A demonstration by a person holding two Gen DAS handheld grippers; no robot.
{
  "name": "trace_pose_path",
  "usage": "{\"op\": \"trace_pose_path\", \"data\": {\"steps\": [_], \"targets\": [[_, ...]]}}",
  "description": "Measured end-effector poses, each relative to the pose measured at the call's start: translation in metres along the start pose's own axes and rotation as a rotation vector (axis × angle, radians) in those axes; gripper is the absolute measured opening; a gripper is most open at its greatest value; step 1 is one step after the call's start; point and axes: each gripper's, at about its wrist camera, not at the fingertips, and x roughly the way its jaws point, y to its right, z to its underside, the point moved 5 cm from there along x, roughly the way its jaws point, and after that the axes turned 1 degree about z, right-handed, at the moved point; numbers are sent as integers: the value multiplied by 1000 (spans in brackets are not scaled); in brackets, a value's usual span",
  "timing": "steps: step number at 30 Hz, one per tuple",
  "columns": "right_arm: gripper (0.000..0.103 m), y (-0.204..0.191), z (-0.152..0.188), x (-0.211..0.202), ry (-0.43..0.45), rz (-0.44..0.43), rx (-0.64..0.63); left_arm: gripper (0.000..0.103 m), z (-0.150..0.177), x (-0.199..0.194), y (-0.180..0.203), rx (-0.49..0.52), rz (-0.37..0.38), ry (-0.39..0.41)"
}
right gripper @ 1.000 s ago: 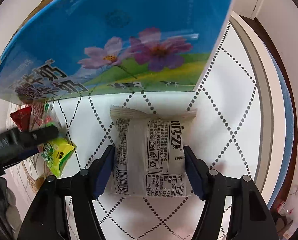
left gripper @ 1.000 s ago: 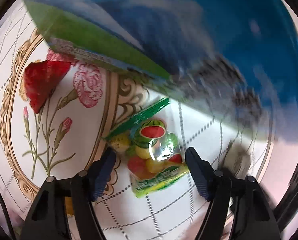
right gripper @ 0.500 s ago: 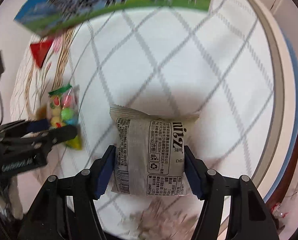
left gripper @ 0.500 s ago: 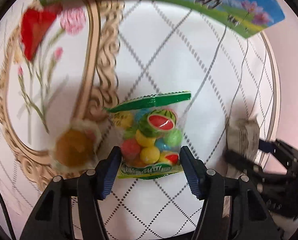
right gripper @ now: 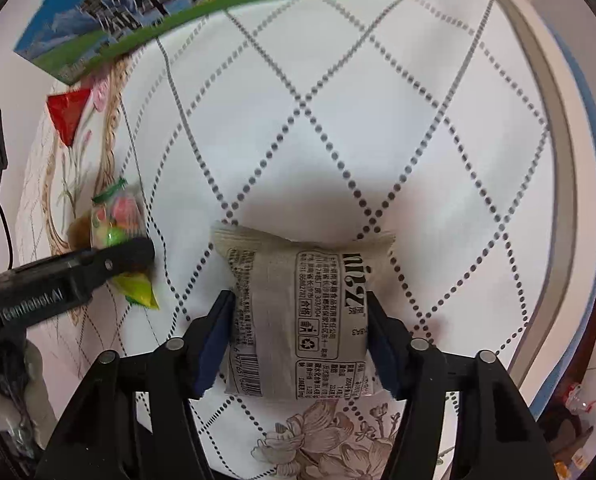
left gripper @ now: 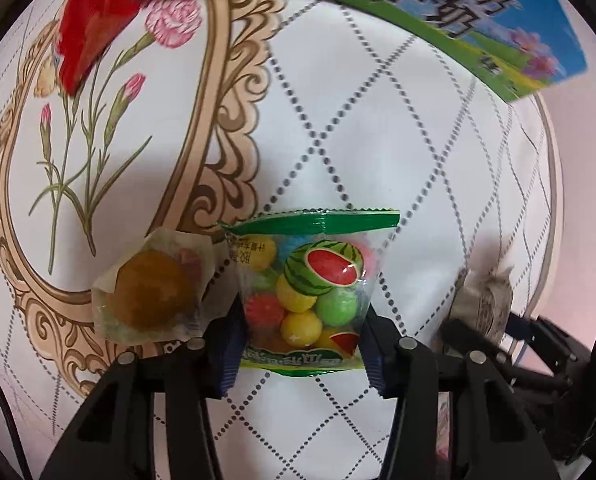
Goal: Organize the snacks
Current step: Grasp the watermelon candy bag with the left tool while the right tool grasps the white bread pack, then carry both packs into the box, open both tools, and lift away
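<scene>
A clear bag of coloured candy balls (left gripper: pixel 314 280) with a watermelon picture lies between the blue pads of my left gripper (left gripper: pixel 302 348). Its jaws are closing and the pads touch the bag's sides. My right gripper (right gripper: pixel 298 332) is shut on a grey printed snack packet (right gripper: pixel 302 300), its jaws still tightening and pinching the packet's lower half. Both point steeply down at the tablecloth. In the right wrist view my left gripper (right gripper: pixel 138 252) and the candy bag (right gripper: pixel 118 216) show at the left. The grey packet (left gripper: pixel 486 304) sits at the right edge of the left wrist view.
A blue and green milk carton box (left gripper: pixel 458 12) (right gripper: pixel 178 4) stands at the far side. A wrapped round brown pastry (left gripper: pixel 150 296) lies just left of the candy bag. A red wrapper (left gripper: pixel 90 40) lies on the flower print. The round table's rim (right gripper: pixel 554 160) curves at the right.
Both grippers have drawn back from the blue box with their snacks between the jaws. My left jaws have narrowed onto the candy bag, and the round pastry has come into view beside it.
</scene>
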Motion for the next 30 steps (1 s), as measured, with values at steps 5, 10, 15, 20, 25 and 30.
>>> {"op": "trace_pose_path", "data": {"steps": [5, 10, 15, 20, 25, 30], "targets": [[62, 3, -14, -28, 36, -67, 18, 47, -5, -26, 11, 12, 36, 25], [62, -1, -37, -80, 108, -162, 37, 47, -24, -80, 17, 27, 88, 102], [62, -8, -85, -157, 261, -224, 3, 47, -58, -147, 42, 60, 166, 198], [62, -16, -143, -210, 400, -179, -51, 47, -128, -190, 68, 107, 179, 259], [62, -23, -202, -208, 461, -16, -95, 47, -204, -170, 75, 107, 143, 229], [62, -17, -232, -168, 385, 36, -82, 47, -249, -132, 76, 84, 112, 137]]}}
